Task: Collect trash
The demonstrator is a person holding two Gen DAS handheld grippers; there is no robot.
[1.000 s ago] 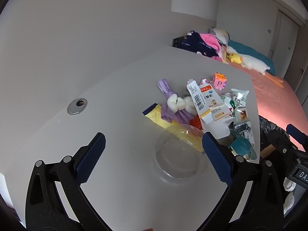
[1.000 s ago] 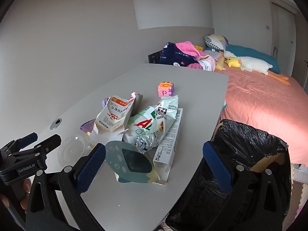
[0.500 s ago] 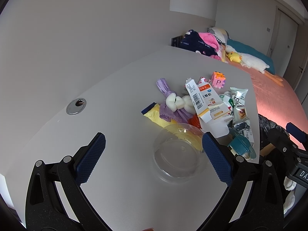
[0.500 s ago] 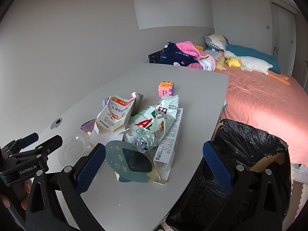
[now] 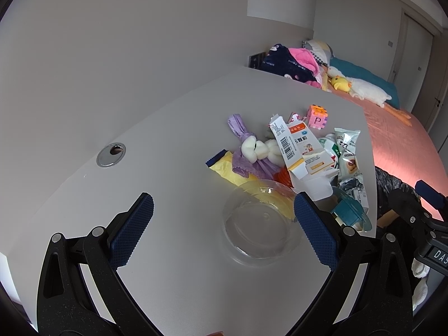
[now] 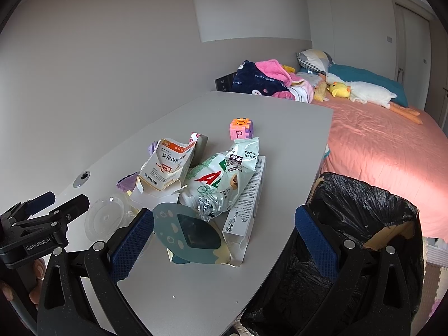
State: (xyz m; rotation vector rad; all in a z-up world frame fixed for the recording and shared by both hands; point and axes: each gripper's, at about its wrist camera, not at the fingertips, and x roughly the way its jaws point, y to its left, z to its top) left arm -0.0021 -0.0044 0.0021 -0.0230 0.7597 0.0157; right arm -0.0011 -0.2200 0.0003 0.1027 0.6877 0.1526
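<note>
A heap of trash lies on the grey table (image 5: pixel 168 145): a clear plastic lid (image 5: pixel 259 225), a torn white-and-orange carton (image 5: pixel 301 148), a purple wrapper (image 5: pixel 243 140), a yellow wrapper (image 5: pixel 224 165), green-white snack bags (image 6: pixel 221 179), a long white box (image 6: pixel 247 204) and a teal card package (image 6: pixel 190 232). My left gripper (image 5: pixel 224 228) hovers open over the table, the lid just inside its right finger. My right gripper (image 6: pixel 224 240) is open above the teal package at the table's near edge. A bin lined with a black bag (image 6: pixel 361 224) stands to the right of the table.
A pink-and-orange toy cube (image 6: pixel 241 128) sits behind the heap. A metal cable grommet (image 5: pixel 111 154) is set in the table at left. A bed with a pink sheet (image 6: pixel 378 145), clothes and a plush duck lies beyond. A hand (image 6: pixel 36 274) holds the left gripper.
The left gripper has drifted slightly, so the trash heap sits a little further left in its view. The right gripper has hardly moved. Both stay open.
</note>
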